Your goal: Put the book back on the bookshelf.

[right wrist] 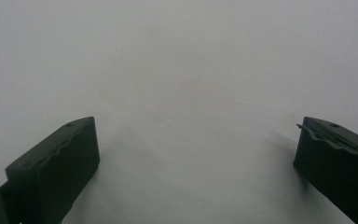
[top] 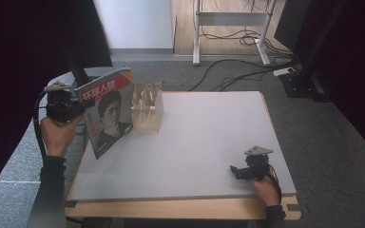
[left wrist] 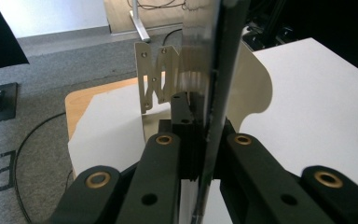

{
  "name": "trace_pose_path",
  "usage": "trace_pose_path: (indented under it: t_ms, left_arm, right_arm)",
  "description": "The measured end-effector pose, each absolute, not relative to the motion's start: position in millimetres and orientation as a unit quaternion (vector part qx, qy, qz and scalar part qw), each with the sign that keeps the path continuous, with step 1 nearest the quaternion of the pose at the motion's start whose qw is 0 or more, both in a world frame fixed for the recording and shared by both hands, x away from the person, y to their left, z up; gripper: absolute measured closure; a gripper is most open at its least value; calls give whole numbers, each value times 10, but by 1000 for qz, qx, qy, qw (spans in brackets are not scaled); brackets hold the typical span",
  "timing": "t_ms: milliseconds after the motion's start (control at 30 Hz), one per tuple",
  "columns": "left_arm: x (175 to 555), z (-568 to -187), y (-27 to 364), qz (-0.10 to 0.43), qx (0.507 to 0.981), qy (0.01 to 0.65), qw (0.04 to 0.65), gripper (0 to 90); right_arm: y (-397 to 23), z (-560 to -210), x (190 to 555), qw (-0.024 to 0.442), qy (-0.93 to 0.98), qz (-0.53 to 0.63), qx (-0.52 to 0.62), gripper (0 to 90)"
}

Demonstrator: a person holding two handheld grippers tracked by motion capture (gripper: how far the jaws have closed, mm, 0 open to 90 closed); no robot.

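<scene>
A magazine (top: 108, 113) with a red title band and a portrait on its cover stands tilted at the table's left edge, beside a pale wooden slotted rack (top: 147, 108). My left gripper (top: 81, 108) is shut on the magazine's left edge, off the table's left side. In the left gripper view the magazine (left wrist: 218, 70) runs edge-on between the closed jaws of that gripper (left wrist: 206, 140), with the rack (left wrist: 154, 77) just behind. My right gripper (top: 234, 171) rests low over the table near the front right. Its jaws stand wide apart over the bare white surface, right gripper (right wrist: 196, 154) holding nothing.
The white tabletop (top: 209, 133) lies on a wooden board (top: 180, 209). Grey carpet surrounds it. Cables (top: 237, 71) and a desk frame (top: 197, 33) lie on the floor beyond the far edge. Dark curtains flank both sides.
</scene>
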State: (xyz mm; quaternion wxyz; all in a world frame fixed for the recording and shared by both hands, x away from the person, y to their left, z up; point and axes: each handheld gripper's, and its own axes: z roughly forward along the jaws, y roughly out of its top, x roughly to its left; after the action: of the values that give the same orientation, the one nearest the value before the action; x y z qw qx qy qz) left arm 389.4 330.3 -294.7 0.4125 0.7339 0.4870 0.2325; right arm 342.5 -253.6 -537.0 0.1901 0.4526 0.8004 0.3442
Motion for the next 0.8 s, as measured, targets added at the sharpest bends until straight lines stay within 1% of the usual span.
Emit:
trace_pose_path:
  t_ms: [467,633,733,800]
  left_arm:
    - [4252,-3130,3155,254,715,494,424,871]
    - [4290,-3275,3106,274,712,473,440,870]
    - [4280,-3318,3158,255,715,472,448,867]
    - [4268,-3285,3189,242,731,470,431,864]
  right_arm:
    - [-2535,-5372,3426,191,799,345,453,0]
    - [-2537,-5371,3426,191,800,345,452,0]
    - [-2536,-5372,3426,192,800,345,452,0]
    - [-2535,-5372,3426,192,800,345,453,0]
